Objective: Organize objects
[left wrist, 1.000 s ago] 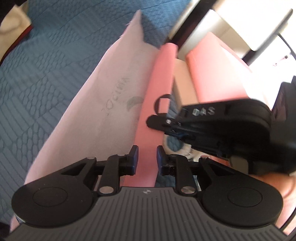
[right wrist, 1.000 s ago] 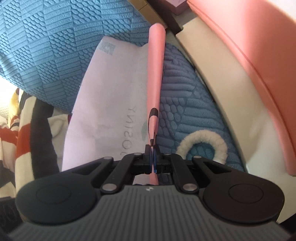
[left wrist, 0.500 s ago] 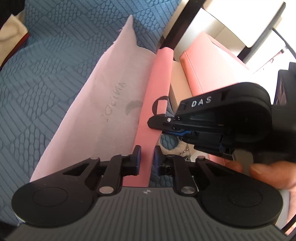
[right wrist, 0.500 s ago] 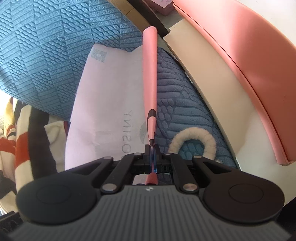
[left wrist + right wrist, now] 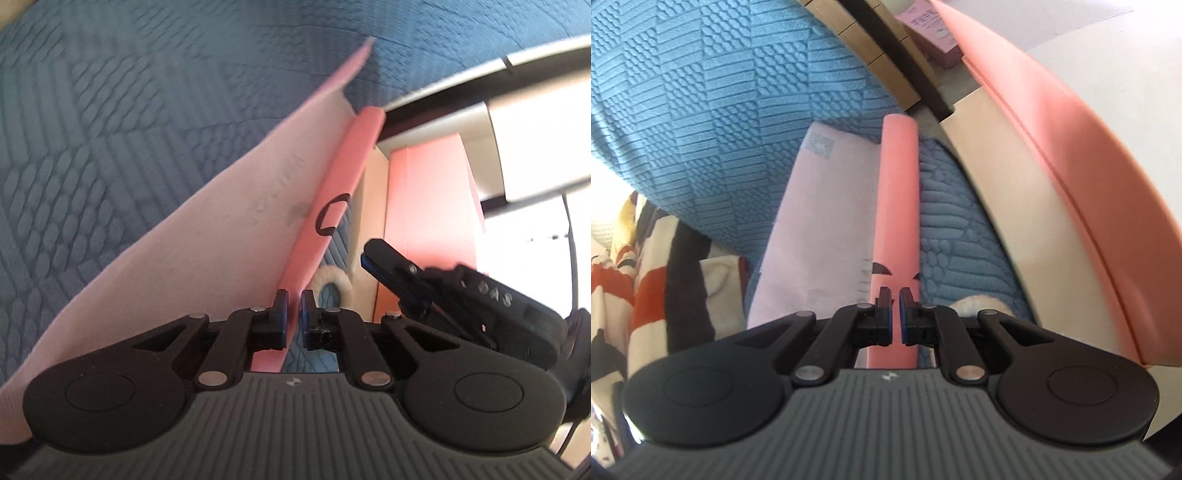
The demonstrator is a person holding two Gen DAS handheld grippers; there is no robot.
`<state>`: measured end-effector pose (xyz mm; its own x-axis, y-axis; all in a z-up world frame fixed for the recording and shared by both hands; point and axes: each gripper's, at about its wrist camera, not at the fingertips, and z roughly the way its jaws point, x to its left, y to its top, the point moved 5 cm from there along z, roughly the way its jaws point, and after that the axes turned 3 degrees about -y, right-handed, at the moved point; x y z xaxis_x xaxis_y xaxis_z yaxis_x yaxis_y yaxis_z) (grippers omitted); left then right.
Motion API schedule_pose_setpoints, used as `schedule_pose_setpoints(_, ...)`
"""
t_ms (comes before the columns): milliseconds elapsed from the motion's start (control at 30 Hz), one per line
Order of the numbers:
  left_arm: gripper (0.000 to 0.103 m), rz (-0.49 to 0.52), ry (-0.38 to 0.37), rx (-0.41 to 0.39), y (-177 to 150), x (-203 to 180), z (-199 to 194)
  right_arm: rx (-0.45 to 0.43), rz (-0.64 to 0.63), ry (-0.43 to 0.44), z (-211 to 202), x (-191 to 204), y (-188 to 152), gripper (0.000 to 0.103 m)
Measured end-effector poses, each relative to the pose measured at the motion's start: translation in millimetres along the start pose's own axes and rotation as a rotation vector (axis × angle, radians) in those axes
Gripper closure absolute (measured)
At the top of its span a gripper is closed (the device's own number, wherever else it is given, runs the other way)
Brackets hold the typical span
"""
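Two grippers meet over a pink bag (image 5: 229, 221) on the blue bedspread (image 5: 110, 129): left gripper (image 5: 291, 314) clenches its coral edge; right gripper (image 5: 895, 314), shut, grasps nothing. Best lift evenly, keeping the pinch firm.

- Blanket (image 5: 713, 110): blue, embossed with blocks of ribs and dots.
- Bag (image 5: 820, 229): pale pink, with a grey printed square at one corner and faint grey lettering.
- Strip (image 5: 897, 206): coral pink, with black marks.
- Cloth (image 5: 646, 280): striped white, black and orange-red.
- Board (image 5: 1089, 155): salmon pink.
- Grippers: black, blue-edged pads.
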<state>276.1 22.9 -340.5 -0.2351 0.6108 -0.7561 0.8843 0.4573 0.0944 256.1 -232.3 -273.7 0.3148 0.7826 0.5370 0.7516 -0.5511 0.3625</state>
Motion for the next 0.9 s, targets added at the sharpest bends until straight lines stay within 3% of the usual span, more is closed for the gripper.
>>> schedule_pose_setpoints(133, 0.095, -0.020, 0.032, -0.012, 6, 4, 2, 0.041, -0.036, 0.010, 10, 7, -11, 0.094)
schedule_pose_setpoints(233, 0.095, -0.013, 0.096, -0.030, 9, 10, 5, 0.067, -0.039, 0.020, 16, 11, -17, 0.094)
schedule_pose_setpoints(333, 0.095, -0.030, 0.103, -0.026, 10, 13, 9, 0.088, -0.049, 0.020, 19, 16, -24, 0.094)
schedule_pose_setpoints(567, 0.094, 0.020, 0.131, -0.026, 14, 7, 9, 0.146, -0.076, -0.046, 39, 20, -39, 0.098)
schedule_pose_setpoints(667, 0.094, 0.055, 0.165, -0.060, 17, 3, 0, 0.151, -0.095, -0.056, 42, 20, -40, 0.100)
schedule_pose_setpoints(800, 0.094, 0.066, 0.089, -0.113, 23, -8, -20, 0.157, -0.088, -0.044, 42, 18, -40, 0.101)
schedule_pose_setpoints(900, 0.094, 0.080, 0.094, -0.094, 21, -11, -14, 0.166, -0.047, -0.029, 42, 13, -39, 0.102)
